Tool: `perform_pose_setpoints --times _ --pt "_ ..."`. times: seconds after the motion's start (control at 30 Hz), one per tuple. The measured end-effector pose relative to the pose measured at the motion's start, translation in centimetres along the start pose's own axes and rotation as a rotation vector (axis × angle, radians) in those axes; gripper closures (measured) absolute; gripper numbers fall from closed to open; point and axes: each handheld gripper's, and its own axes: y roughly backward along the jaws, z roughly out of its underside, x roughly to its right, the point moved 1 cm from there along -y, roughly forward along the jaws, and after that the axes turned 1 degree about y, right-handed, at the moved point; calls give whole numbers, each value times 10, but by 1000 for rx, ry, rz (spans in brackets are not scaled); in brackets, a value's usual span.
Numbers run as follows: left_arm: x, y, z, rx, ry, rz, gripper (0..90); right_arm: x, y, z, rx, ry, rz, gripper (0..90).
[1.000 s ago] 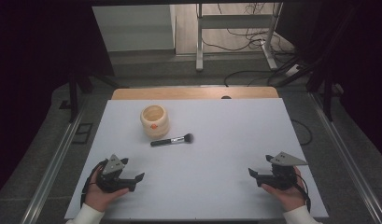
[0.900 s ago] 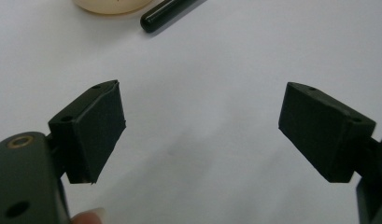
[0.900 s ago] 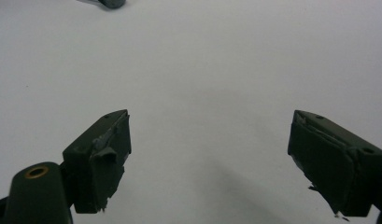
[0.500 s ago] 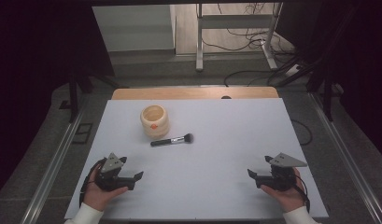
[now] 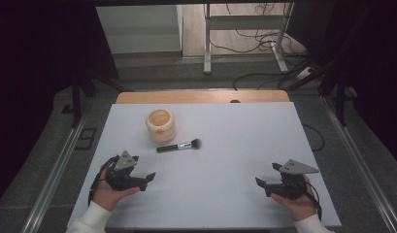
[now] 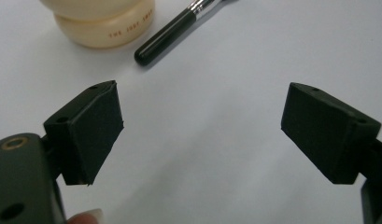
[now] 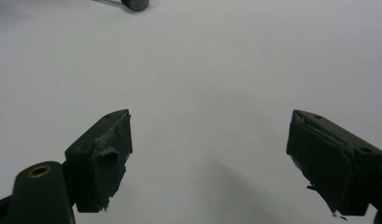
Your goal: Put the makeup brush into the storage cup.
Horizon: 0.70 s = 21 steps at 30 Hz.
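Observation:
A cream round pot stands left of the white table's middle. Just in front of it lies a black-handled makeup brush, bristles toward the right. My left gripper is held near the front left, open, with nothing between its jaws. In the left gripper view the pot and the brush handle lie a short way ahead. My right gripper rests at the front right, open and empty, far from both objects.
The white table top ends in a wooden strip at the far edge. Beyond it are a grey floor, cables and a metal stand. Metal rails run along both sides of the table.
My left gripper has lifted slightly and edged forward toward the pot and brush. The right gripper, the brush and the pot have stayed where they were.

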Motion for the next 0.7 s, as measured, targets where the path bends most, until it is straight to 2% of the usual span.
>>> perform_pose_setpoints --times 0.37,0.5,0.7 --pt "-2 -4 -25 10 -74 14 132 -1 -1 0 -3 7 -10 152" --pt "-2 -8 -32 -3 -104 20 138 -1 -1 0 -9 11 -10 152" --pt "-2 -13 -42 -30 -120 45 152 -2 -2 1 -14 16 -8 152"
